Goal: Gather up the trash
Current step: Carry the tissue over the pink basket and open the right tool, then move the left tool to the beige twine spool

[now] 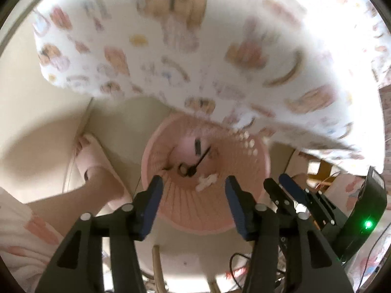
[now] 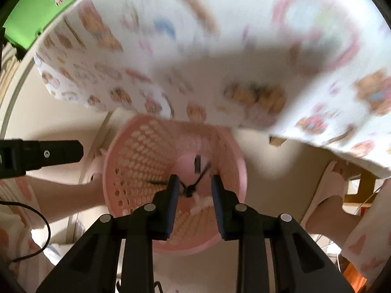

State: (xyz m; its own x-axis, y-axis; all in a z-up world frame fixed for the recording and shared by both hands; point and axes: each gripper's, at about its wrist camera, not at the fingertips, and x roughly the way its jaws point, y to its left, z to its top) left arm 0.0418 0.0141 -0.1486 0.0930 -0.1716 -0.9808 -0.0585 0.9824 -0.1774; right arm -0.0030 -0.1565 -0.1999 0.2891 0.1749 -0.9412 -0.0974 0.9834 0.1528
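The patterned cloth (image 2: 220,61) fills the upper frame; below it our pink basket (image 2: 136,151) sits centre, trash (image 2: 201,204) at its bottom. Left gripper (image 1: 193,190) and right gripper (image 2: 193,188) hang open, empty; we should release directly over its mouth.

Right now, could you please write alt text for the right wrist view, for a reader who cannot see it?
The open right gripper points down into a pink perforated basket on the floor, holding nothing. In the basket lie thin black pieces and a white scrap. A blurred patterned tablecloth hangs above.
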